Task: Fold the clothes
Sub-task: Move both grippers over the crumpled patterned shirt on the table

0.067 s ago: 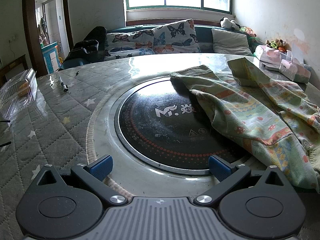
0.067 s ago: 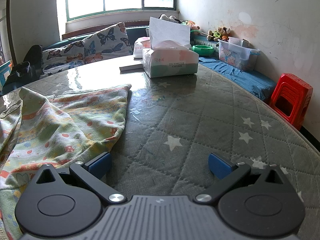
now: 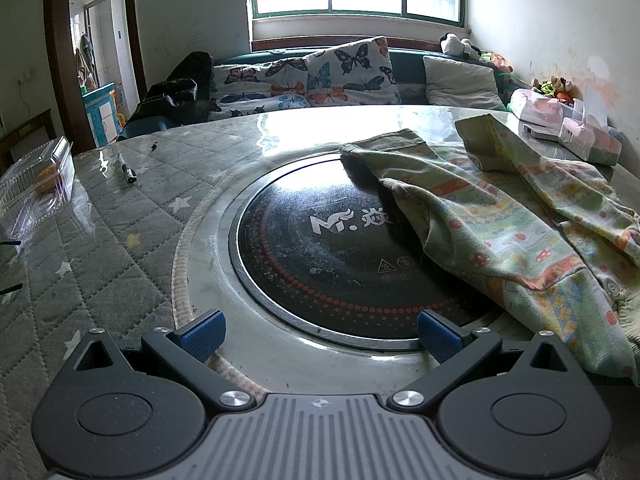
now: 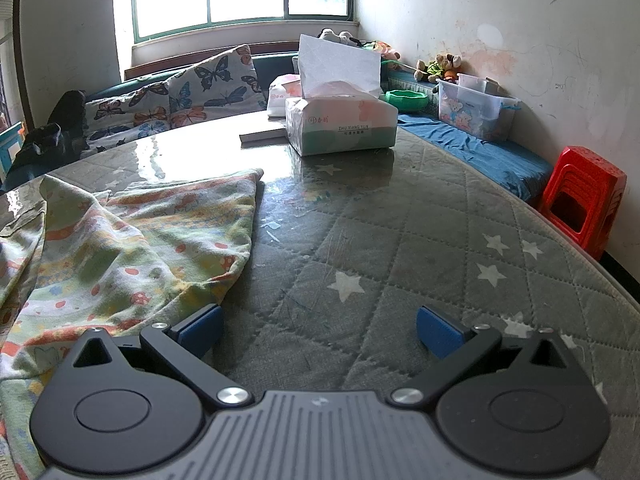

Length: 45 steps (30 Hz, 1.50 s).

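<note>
A crumpled green patterned garment (image 3: 500, 220) lies spread on the round table, partly over the black hob (image 3: 320, 256) in its middle. In the right wrist view the garment (image 4: 120, 248) lies at the left. My left gripper (image 3: 320, 330) is open and empty, low over the table's near edge, left of the garment. My right gripper (image 4: 320, 330) is open and empty over the quilted table cover (image 4: 400, 240), its left finger beside the garment's right edge.
A tissue pack (image 4: 340, 124) and a flat box stand at the table's far right. A clear plastic box (image 3: 36, 176) and a pen (image 3: 127, 168) lie at the left. A red stool (image 4: 580, 196) stands beside the table. A sofa with butterfly cushions (image 3: 312, 76) runs behind.
</note>
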Motion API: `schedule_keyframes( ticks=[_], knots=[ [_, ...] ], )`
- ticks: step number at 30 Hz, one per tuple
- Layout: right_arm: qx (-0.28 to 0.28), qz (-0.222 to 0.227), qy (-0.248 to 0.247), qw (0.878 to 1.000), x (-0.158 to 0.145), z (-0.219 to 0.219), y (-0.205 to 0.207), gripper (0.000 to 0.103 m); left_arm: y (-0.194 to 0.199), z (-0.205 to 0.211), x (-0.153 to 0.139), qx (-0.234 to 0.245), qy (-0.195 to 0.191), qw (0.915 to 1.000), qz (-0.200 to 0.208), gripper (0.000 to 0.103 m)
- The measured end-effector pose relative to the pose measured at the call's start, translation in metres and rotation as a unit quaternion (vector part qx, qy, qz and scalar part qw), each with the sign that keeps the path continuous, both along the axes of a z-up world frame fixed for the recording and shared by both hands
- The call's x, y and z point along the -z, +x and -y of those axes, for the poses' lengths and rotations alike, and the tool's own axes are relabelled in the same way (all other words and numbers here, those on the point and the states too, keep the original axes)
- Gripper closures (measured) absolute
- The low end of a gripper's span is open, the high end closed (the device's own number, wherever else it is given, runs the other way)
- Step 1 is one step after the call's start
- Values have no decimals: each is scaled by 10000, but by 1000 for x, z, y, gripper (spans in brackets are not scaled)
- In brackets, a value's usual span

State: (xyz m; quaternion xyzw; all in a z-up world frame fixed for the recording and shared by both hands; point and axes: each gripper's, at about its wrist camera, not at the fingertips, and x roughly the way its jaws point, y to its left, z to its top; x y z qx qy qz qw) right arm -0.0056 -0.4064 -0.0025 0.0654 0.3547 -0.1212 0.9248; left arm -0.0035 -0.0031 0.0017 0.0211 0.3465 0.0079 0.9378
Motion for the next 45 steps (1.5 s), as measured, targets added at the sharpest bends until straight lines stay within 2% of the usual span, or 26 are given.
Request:
schedule_keyframes(
  ticks=[8, 17, 27, 45],
  knots=[
    [-250, -38, -116, 9996, -5, -9, -12, 0, -13, 12, -6, -104, -79, 9999, -88, 0],
    [-639, 155, -324, 9973, -13, -26, -51, 0, -28, 25, -13, -220, -169, 9994, -188, 0],
    [-640, 262, -143, 9975, -23, -37, -91, 0, -44, 40, -13, -215, -189, 9989, -382, 0],
    [-754, 276, -15, 9968, -22, -41, -114, 0, -61, 62, -11, -86, -20, 9983, -575, 0]
  ],
)
